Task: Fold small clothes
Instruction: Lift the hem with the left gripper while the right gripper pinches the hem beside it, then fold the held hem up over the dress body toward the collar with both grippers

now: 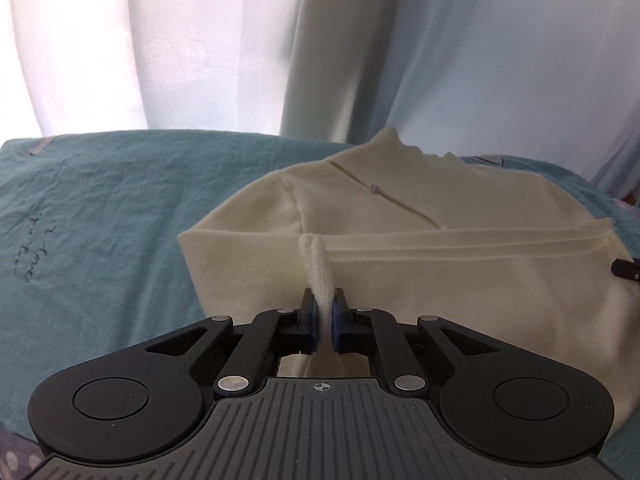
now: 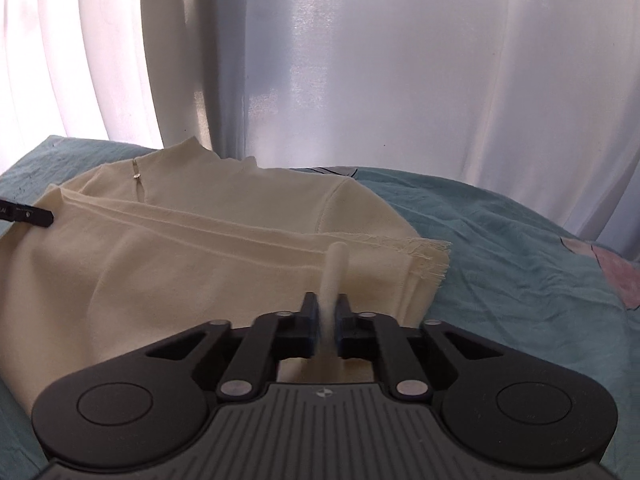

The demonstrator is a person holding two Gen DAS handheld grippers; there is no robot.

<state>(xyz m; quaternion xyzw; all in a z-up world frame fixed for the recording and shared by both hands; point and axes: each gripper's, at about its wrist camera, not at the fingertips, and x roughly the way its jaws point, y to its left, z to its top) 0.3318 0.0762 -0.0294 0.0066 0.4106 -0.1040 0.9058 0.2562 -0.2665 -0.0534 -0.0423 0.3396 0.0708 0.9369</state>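
Garment: cream top [image 1: 400, 248] lies partly folded on the teal sheet [image 1: 100, 220], white curtain [image 1: 480, 60] behind.
Left gripper [image 1: 323, 312]: clamped on a pinch of the cream fabric near its left edge.
Right gripper [image 2: 325, 316]: clamped on a pinch near the frayed right hem [image 2: 424, 252].

Both wrist views look forward and downward past their own jaws, close over the bed [image 1: 100, 200]. Left view: cream garment [image 1: 440, 260] ahead and right of its jaws. Right view: garment [image 2: 160, 260] ahead and left. Shared: garment, teal sheet, white curtain [image 2: 400, 80] beyond.
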